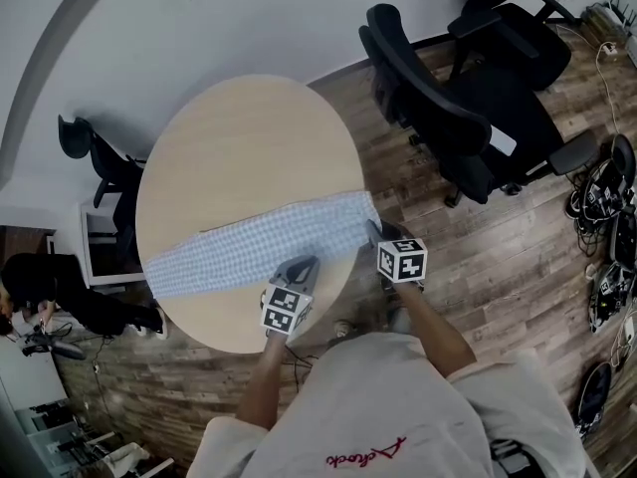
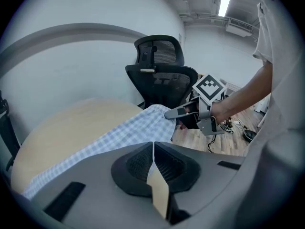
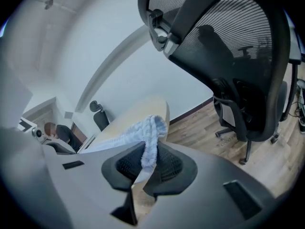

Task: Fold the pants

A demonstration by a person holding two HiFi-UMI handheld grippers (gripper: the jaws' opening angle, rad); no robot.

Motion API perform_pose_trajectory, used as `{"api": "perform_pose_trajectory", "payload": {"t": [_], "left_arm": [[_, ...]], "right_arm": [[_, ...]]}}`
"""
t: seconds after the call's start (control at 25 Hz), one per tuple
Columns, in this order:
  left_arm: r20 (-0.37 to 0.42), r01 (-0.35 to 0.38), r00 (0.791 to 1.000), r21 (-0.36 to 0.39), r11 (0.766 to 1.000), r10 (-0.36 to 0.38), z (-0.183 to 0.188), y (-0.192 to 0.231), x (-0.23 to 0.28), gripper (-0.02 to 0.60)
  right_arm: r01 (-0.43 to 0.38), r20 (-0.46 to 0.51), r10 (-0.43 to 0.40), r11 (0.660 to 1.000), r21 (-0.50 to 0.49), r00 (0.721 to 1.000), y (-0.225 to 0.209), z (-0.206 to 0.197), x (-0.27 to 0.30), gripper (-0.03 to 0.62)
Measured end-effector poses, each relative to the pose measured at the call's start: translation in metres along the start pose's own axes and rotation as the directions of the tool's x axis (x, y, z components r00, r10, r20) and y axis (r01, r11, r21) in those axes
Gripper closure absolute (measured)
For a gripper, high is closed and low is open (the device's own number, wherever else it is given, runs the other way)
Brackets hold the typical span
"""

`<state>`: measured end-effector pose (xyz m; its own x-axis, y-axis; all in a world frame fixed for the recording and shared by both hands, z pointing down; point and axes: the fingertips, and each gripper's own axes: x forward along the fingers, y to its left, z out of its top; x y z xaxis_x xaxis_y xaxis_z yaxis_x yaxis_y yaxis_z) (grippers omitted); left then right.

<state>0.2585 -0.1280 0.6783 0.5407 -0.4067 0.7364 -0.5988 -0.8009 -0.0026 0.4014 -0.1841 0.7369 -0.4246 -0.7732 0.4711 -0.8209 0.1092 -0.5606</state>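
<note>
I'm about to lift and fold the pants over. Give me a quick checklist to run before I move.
1. Left gripper shut on the near edge of the pants: ok.
2. Right gripper pinching the pants' bunched end: ok.
3. Pants lying flat along the table: ok, apart from the lifted end at the right gripper.
4. Far end of the pants fully on the table: cannot tell, it reaches the rim.
5. Office chair standing apart from the right gripper: ok.
</note>
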Motion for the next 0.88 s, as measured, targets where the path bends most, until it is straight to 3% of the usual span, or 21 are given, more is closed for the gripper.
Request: {"api": "perform_pose_trajectory", "payload": {"t": [0.2,0.36,0.68,0.88], "left_arm": [[0.016,0.0,1.0,0.002,1.0,0.0,0.011,-0.007,0.008,0.543],[0.026,0.006,1.0,0.01,1.0,-0.006,0.014,-0.016,0.01,0.543],[0.103,-0.011,0.995,-0.017,1.0,0.012,-0.009,-0.016,-0.012,0.543],[0.155,-0.03,0.987,-0.051,0.998,0.037,-0.031,0.002,-0.047,0.543]], "right_arm": [[0.03,0.028,-0.029,1.0,-0.003,0.999,-0.038,0.023,-0.016,0.516],[0.015,0.042,-0.012,0.998,-0.065,0.999,-0.035,0.032,-0.023,0.514],[0.007,0.106,0.021,0.965,-0.262,0.994,0.03,0.047,-0.036,0.514],[0.005,0.111,0.04,0.926,-0.379,0.993,0.094,0.047,-0.029,0.513]]}}
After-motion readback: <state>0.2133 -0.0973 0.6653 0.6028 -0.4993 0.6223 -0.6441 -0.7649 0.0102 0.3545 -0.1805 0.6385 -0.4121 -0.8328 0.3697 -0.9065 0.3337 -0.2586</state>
